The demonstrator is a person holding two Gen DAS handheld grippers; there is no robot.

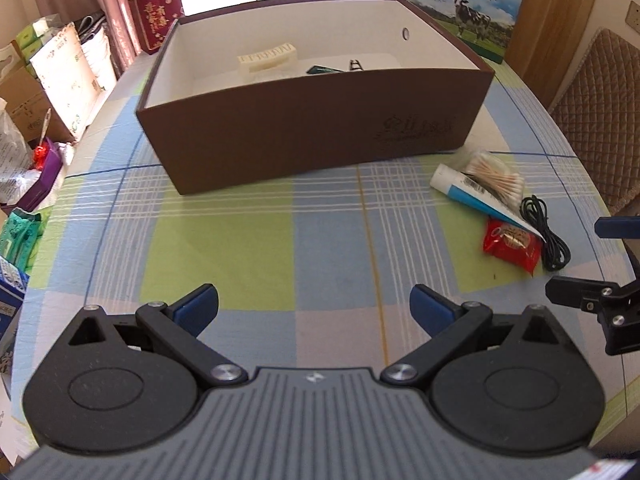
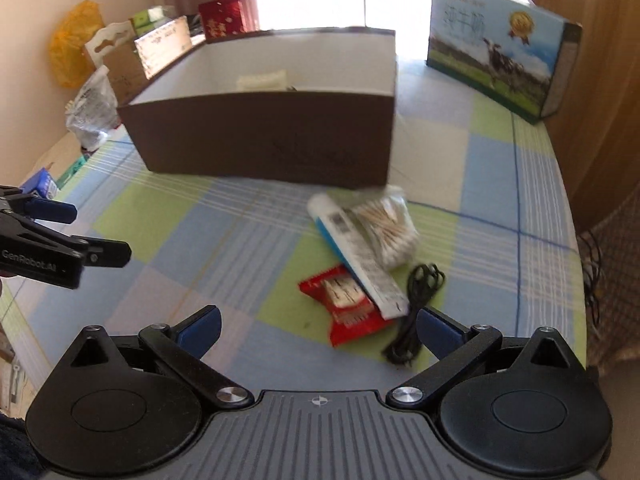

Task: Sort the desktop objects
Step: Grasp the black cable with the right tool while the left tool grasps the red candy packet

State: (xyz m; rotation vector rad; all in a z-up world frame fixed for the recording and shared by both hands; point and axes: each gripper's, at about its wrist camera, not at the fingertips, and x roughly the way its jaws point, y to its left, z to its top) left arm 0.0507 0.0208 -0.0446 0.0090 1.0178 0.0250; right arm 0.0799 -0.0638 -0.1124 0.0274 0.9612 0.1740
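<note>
Showing dark clip [image 1: 354, 66] inside box [image 1: 312, 136]: left view only.

The box [image 1: 312, 132] stands on the worktop [image 1: 248, 240]. In the box lie a ridged block [image 1: 267, 59] toward its back wall and small items [image 1: 340, 68] to the block's right. Before the box's right corner lie a cotton-swab bag [image 1: 494, 174], a tube [image 1: 476, 196] touching it, then a snack packet [image 1: 510, 244] and a coiled cable [image 1: 546, 232]. Behind the box, to its right, stands a milk carton [image 1: 464, 4].

Checked table [image 1: 256, 240] bears box [image 1: 312, 136], tube [image 1: 472, 192], cable [image 1: 548, 236].
</note>
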